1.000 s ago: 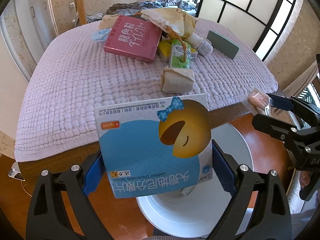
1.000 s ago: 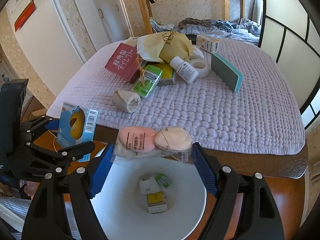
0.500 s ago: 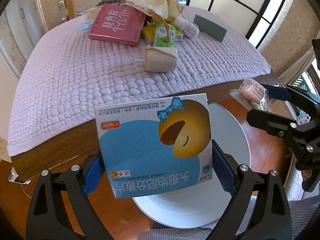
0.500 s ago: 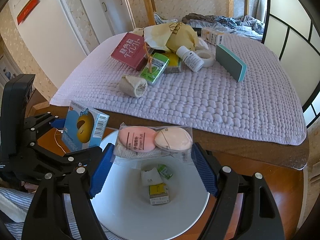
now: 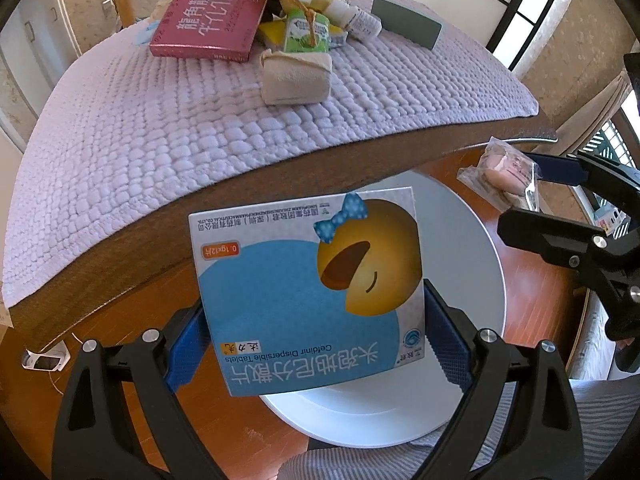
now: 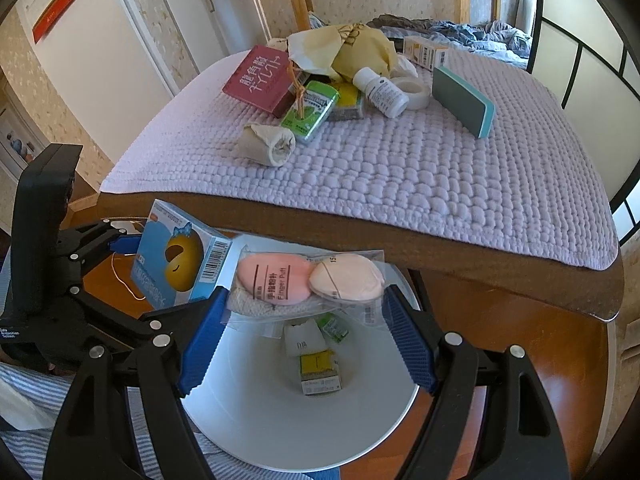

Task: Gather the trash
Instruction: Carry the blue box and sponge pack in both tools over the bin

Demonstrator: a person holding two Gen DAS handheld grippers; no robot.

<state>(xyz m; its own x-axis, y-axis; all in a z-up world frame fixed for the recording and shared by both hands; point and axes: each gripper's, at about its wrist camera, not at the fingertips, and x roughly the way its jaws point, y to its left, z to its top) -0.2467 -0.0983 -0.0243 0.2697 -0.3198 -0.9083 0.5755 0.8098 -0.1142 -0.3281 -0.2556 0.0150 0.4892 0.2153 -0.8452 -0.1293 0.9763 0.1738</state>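
My left gripper (image 5: pixel 316 340) is shut on a blue medicine box (image 5: pixel 308 292) with a yellow face, held over the white bin (image 5: pixel 472 248) below the table edge. It also shows at the left of the right wrist view (image 6: pixel 176 256). My right gripper (image 6: pixel 306 320) is shut on a clear packet of pink finger puffs (image 6: pixel 308 280), above the white bin (image 6: pixel 280 420). The packet shows at the right of the left wrist view (image 5: pixel 504 168). Small boxes (image 6: pixel 318 368) lie in the bin.
A lilac mat (image 6: pixel 400 160) covers the table. On it lie a red box (image 6: pixel 260 76), a green pack (image 6: pixel 308 112), a cloth roll (image 6: pixel 268 144), a white bottle (image 6: pixel 380 92), a tape ring (image 6: pixel 412 92), a teal block (image 6: pixel 464 100) and a yellow bag (image 6: pixel 344 48).
Both grippers have moved down and back from the table with their loads, now lower over the white bin. The table edge has risen in both views.
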